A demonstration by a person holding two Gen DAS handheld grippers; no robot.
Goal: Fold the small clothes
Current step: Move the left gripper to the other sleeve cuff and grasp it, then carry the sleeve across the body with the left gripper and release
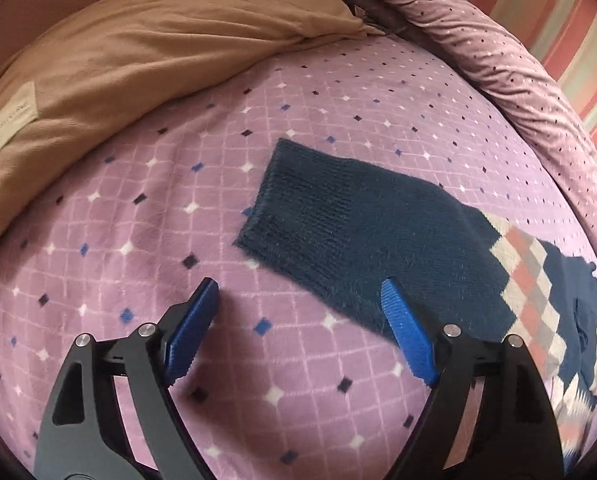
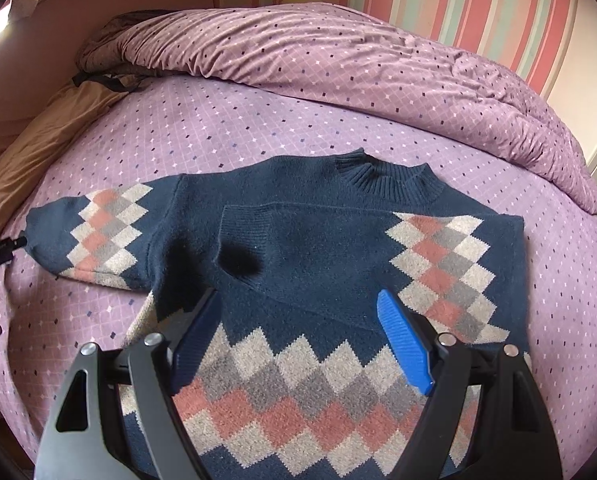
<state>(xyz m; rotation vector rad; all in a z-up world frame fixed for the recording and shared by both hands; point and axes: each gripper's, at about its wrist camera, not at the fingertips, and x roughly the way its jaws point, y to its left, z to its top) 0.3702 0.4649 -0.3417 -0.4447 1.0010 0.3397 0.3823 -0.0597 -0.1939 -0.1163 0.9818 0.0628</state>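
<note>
Sweater (image 2: 318, 264), navy with pink, grey and cream diamonds, lies flat on my purple diamond-print bedspread (image 2: 226, 120). On its left one sleeve (image 1: 338, 232) stretches out sideways, the cuff near the tan pillow (image 1: 138, 56); the right sleeve is folded across the chest. My left tongs (image 1: 300, 328) hover wide open just beside that outstretched sleeve, holding nothing. My right tongs (image 2: 302, 336) hang wide open over the patterned lower front, also empty. Far right, the bunched duvet (image 2: 378, 60) rests against the striped wall (image 2: 478, 4)
</note>
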